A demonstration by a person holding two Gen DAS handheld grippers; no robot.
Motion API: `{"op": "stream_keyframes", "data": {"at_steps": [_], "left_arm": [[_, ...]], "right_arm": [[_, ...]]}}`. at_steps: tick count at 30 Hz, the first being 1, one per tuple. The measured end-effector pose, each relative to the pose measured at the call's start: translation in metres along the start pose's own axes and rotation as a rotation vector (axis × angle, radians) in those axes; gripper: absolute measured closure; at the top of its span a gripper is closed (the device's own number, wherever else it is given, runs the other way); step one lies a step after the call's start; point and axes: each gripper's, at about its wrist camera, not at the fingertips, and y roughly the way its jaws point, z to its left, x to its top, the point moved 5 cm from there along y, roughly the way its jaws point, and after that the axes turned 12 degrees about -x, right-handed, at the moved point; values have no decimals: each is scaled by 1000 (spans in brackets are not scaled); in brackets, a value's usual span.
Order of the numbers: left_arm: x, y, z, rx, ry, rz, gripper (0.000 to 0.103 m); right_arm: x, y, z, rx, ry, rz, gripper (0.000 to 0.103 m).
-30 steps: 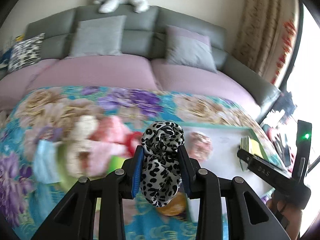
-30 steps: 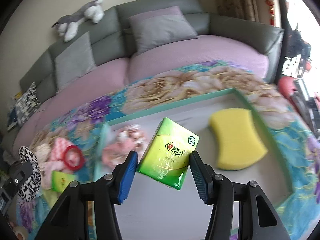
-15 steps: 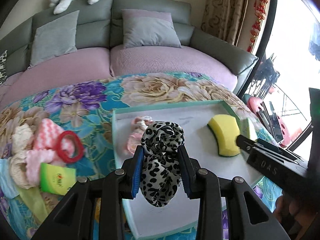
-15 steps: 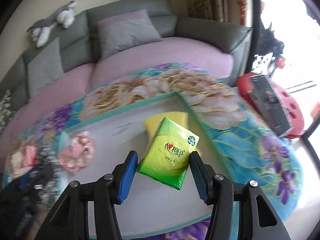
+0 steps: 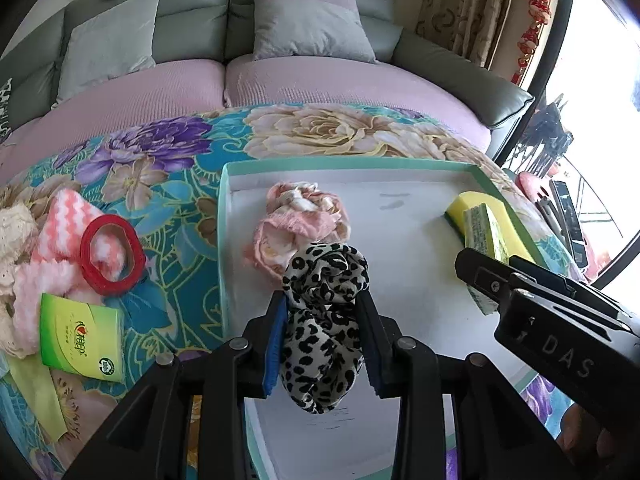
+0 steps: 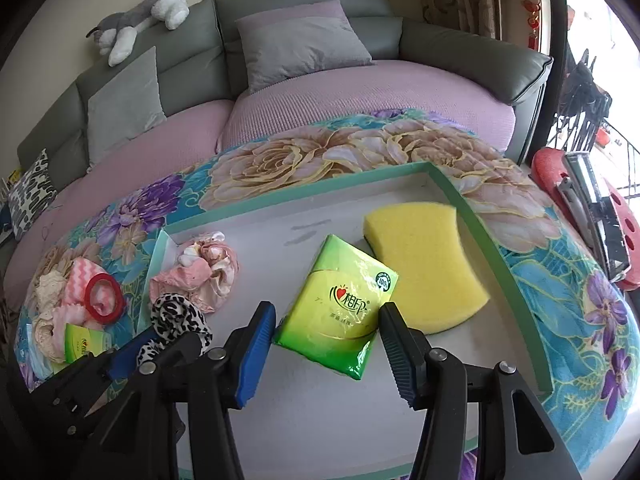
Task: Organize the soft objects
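Since a second ago the right gripper (image 6: 326,344) has spread wide, dropping the tissue pack (image 6: 340,306) into the tray (image 6: 480,232) beside the sponge (image 6: 424,264), while the left gripper (image 5: 322,336) keeps pinching the leopard scrunchie (image 5: 322,320) over the tray, probably next in.

My left claw (image 5: 322,334) is matte black plastic, with two angular fingers that carry ribbed blue pads (image 5: 275,344) on their inner faces. Round silver screw heads sit on each finger's knuckles behind the pads. My right claw (image 6: 326,354) is built the same: black fingers, ribbed blue pads (image 6: 256,356), silver screws behind them. From the left wrist camera I see the right claw's black body side-on, with raised letters "DAS" moulded into it and small dark screws. Below that body a patch of bare skin shows.
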Motion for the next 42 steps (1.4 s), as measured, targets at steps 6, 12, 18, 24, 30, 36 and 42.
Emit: {"op": "stream_keyframes", "data": {"at_steps": [6, 12, 18, 24, 30, 36, 42], "left_arm": [[-1, 1, 4, -1, -11, 3, 66], [-2, -2, 7, 15, -12, 5, 59], [1, -10, 5, 16, -2, -14, 55], [6, -23, 6, 17, -5, -42, 47], [15, -50, 25, 39, -59, -111, 40], [16, -76, 71, 178, -168, -152, 40], [6, -96, 119, 334, -281, -173, 22]], "right_arm": [[-3, 9, 4, 3, -10, 26, 46], [-3, 9, 4, -2, -6, 28, 44], [-2, 7, -1, -3, 16, 25, 44], [3, 0, -3, -4, 26, -14, 41], [5, -3, -6, -1, 42, -28, 41], [4, -3, -2, 9, 36, -23, 41], [1, -8, 24, 41, -13, -33, 33]]}}
